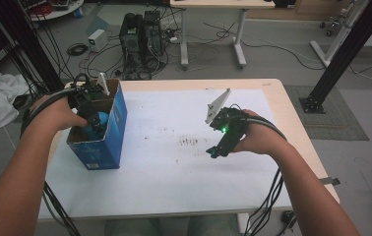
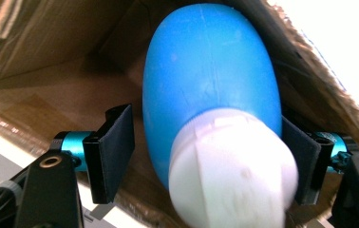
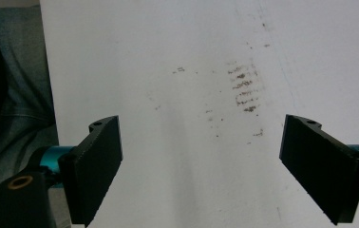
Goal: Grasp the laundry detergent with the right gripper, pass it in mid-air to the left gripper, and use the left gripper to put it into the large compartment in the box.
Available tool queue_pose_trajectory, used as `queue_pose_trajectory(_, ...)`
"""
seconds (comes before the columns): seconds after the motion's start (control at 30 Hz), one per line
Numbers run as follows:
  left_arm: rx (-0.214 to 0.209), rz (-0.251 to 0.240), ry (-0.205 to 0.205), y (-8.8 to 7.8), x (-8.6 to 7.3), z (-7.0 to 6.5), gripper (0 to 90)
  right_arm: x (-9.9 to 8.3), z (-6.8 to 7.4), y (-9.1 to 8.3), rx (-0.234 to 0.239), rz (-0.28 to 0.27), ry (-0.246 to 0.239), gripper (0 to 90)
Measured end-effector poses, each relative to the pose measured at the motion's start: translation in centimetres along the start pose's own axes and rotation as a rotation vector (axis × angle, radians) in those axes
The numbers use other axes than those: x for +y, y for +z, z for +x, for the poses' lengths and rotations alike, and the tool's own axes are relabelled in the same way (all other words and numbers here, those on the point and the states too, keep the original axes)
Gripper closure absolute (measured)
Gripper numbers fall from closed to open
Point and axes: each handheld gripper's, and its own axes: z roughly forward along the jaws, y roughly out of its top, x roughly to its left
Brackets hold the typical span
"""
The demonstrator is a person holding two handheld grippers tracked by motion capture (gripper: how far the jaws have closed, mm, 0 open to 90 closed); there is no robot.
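Blue bottle (image 2: 211, 80) with a white cap end (image 2: 232, 171) sits inside the open-topped blue cardboard box (image 1: 112, 132), cap end toward the left gripper's camera, body running up toward 12 o'clock against the brown inner walls (image 2: 49, 52). In the high view the bottle (image 1: 100, 119) shows as a blue patch in the box mouth, at about 9 o'clock from the table's middle. Left gripper (image 2: 206, 152) reaches down into the box – jaws partly open, one pad clear of the bottle with a visible gap at 9 o'clock, the other pad right at the bottle's side at 3 o'clock; contact there can't be told, nothing gripped. Box stands upright near the left edge of the white table top (image 1: 174, 182), touching it. Right gripper (image 1: 215, 153) hovers at roughly 3 o'clock of the table, well apart from the box – jaws wide open, nothing between them, only white surface with brownish smudge marks (image 3: 244, 88) beyond. Grey three-cornered plate (image 1: 217, 105) stands up on the right gripper.
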Motion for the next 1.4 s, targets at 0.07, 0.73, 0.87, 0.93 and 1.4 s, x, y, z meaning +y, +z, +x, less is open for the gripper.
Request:
queue_pose_trajectory(0.07, -0.002, -0.004, 0.000, -0.3, -0.1, -0.1, 28.0, 0.0, 0.0, 0.0, 0.000, -0.007, -0.002, 13.3)
queue_pose_trajectory(0.73, 0.012, -0.050, 0.031, -4.4, -1.1, -1.1, 22.0, 0.4, -0.2, -0.8, -0.005, 0.004, -0.007, 13.3)
queue_pose_trajectory(0.87, 0.010, -0.066, 0.042, -5.5, -1.2, -1.6, 20.1, 0.4, -0.3, -1.1, -0.004, 0.012, -0.006, 13.3)
queue_pose_trajectory(0.93, 0.010, -0.083, 0.058, -6.1, -1.3, -1.9, 20.0, 0.5, -0.5, -1.3, -0.005, 0.016, -0.009, 13.3)
queue_pose_trajectory(1.4, -0.024, -0.074, 0.271, -7.7, 0.5, -5.5, 14.2, 1.0, -0.8, -1.9, 0.001, 0.077, -0.002, 13.3)
